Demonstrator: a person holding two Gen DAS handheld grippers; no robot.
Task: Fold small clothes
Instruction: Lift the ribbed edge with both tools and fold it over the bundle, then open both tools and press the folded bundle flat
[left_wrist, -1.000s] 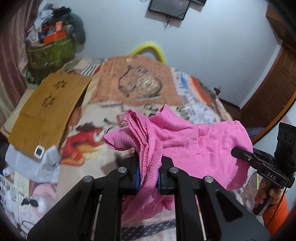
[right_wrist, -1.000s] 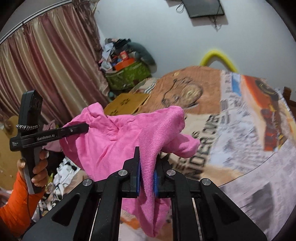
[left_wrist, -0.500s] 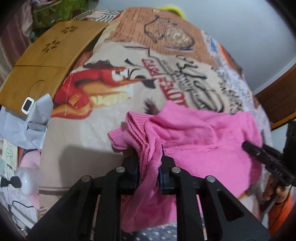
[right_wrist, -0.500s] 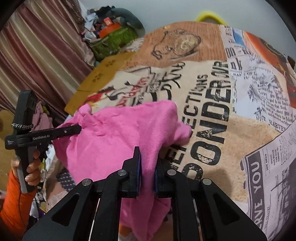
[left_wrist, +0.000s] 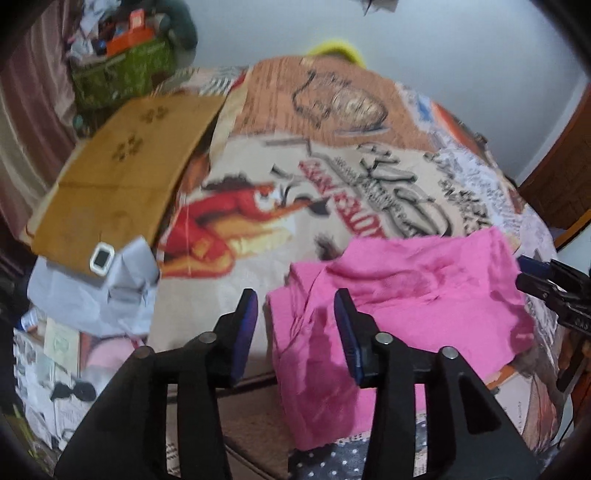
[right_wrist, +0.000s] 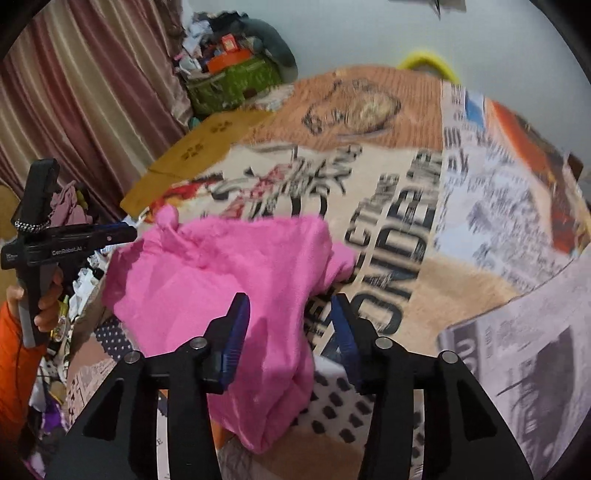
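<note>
Both jaws have just been opening! The left hand-held gripper (left_wrist: 293, 319) stands parted, its blue pads (left_wrist: 246, 325) clear of the cloth; the pink garment's (left_wrist: 402, 295) corner lies between them, released. The right hand-held gripper (right_wrist: 288, 325) is likewise let go, jaws apart, with pink fabric lying loose between the fingers and pressed by neither. One garment, two grippers. The garment lies crumpled on the bed (left_wrist: 332, 177), near its front edge, part of it hanging over. An orange sleeve (right_wrist: 14, 365) and a hand (right_wrist: 46, 302) grip the left tool's handle. One wooden board (left_wrist: 122, 173) lies beside the bed.
</note>
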